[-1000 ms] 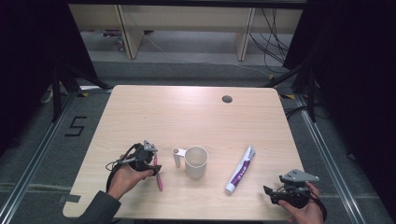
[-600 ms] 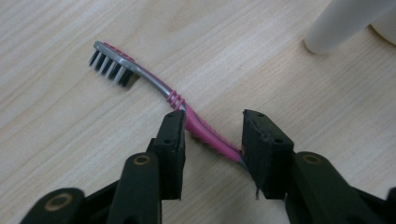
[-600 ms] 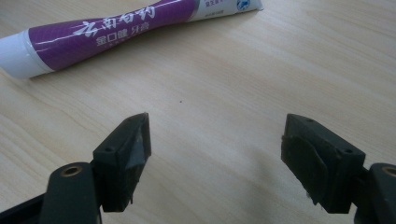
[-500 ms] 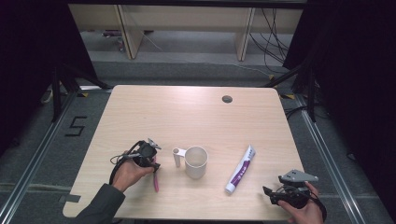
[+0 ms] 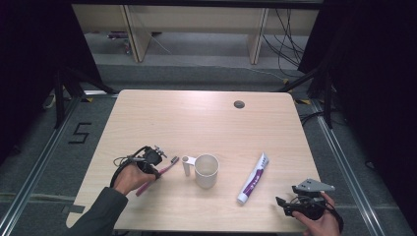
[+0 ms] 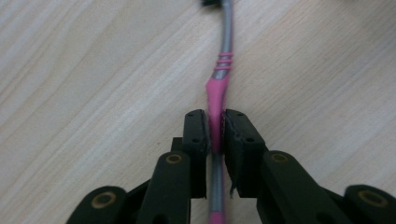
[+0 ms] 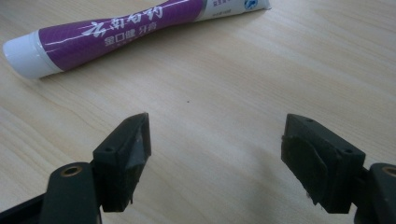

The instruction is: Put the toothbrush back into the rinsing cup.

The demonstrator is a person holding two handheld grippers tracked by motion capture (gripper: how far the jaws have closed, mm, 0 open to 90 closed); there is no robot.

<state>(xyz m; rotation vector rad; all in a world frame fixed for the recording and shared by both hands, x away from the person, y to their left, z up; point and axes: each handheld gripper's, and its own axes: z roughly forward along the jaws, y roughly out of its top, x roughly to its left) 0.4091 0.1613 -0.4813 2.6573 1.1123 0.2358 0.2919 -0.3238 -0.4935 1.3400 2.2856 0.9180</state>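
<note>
A pink and grey toothbrush (image 5: 162,171) lies near the table's front left, its head toward a white mug (image 5: 205,169). My left gripper (image 5: 156,166) has just been closing on it, and in the left gripper view the pads press on the pink handle of the toothbrush (image 6: 218,93), with my left gripper (image 6: 215,126) shut on it. A purple and white toothpaste tube (image 5: 253,178) lies right of the mug. My right gripper (image 5: 281,202) rests at the front right edge; in the right gripper view my right gripper (image 7: 215,140) stands open over bare wood, just short of the toothpaste tube (image 7: 121,28).
The light wooden table (image 5: 196,123) has a small round cable hole (image 5: 239,104) at the back right. Dark floor, metal rails and shelving legs surround the table. The person's sleeve (image 5: 101,216) comes in at the bottom left.
The left gripper has shifted slightly toward the mug and its jaws have shut on the toothbrush handle; the brush now angles up toward the mug. The right gripper has stayed put.
</note>
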